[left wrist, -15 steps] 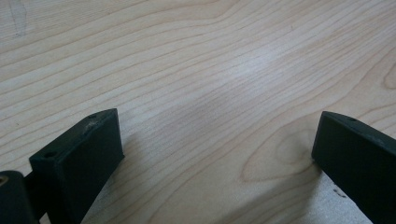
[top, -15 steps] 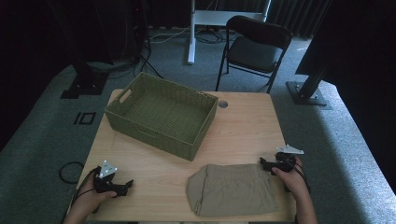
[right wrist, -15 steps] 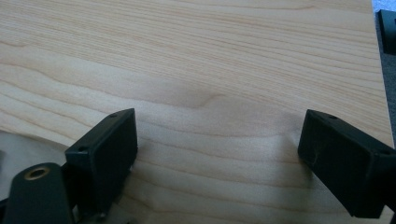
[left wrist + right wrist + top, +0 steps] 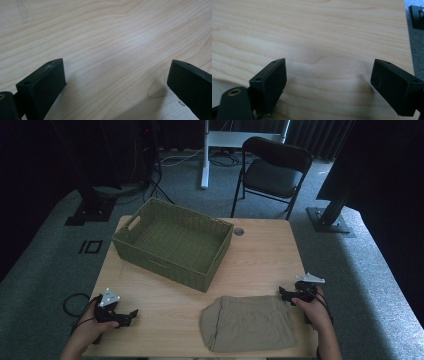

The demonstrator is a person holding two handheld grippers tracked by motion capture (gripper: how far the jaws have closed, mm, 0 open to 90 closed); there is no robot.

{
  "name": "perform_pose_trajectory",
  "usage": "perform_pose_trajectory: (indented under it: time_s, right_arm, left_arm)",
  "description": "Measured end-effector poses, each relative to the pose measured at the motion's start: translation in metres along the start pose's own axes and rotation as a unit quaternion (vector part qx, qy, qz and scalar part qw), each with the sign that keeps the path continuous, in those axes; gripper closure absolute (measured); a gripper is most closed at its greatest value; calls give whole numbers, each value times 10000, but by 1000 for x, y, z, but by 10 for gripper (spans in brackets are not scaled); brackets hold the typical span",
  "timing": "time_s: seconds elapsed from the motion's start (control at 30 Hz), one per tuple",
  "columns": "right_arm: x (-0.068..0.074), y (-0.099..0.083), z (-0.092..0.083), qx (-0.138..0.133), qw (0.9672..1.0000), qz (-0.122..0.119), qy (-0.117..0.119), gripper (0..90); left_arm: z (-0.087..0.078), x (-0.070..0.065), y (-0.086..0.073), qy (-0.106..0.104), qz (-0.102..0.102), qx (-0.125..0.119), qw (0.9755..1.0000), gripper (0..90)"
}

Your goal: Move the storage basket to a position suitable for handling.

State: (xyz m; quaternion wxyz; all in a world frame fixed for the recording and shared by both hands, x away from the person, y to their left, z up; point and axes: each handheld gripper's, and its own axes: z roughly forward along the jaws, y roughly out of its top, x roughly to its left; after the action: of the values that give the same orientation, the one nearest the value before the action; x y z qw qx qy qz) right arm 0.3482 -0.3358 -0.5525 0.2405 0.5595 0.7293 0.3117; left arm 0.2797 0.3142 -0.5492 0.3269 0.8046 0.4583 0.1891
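At the near edge of the table (image 4: 260, 255), the folded shorts (image 4: 249, 322) lie flat between the two hands. The right gripper (image 4: 286, 294) rests just beside their right end, jaws spread wide with only bare wood between them. The left gripper (image 4: 131, 314) sits well apart at the near left, jaws likewise wide and empty. A one-sided pinch at the right end would likely let the fold fall open and the loose cloth drag along the table; jaws coming down too flat may skid over the fabric or catch only its top layer. Farther back, the green basket (image 4: 172, 242) stands open and empty, turned at an angle; a low carry could snag cloth on its near rim or push it away.
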Motion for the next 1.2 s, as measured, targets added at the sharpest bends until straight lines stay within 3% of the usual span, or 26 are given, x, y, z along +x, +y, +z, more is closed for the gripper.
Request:
perform_pose_trajectory:
  time_s: [0.2,0.4,0.6,0.8,1.0,1.1,1.2]
  right_arm:
    - [2,16,-8,-170,9998,105,15,130]
    - [12,31,-14,-308,9995,-4,121,131]
    - [28,40,-15,-403,9987,-31,307,131]
    - [46,44,-11,-433,9977,-32,524,131]
    - [72,53,-12,-514,9955,-302,731,133]
    - [84,58,-12,-567,9939,-416,847,133]
    - [91,62,-10,-586,9931,-456,908,133]
  left_arm:
    - [-2,7,8,-21,19,-69,10000,27]
    - [-6,21,21,13,-91,-227,9997,28]
    - [-7,30,31,-24,-160,-380,9991,28]
    - [-8,38,42,118,-97,-448,9989,28]
    - [-12,49,58,136,-179,-598,9980,31]
    - [-14,53,66,198,-207,-711,9971,128]
    - [-15,58,74,320,-199,-788,9962,128]
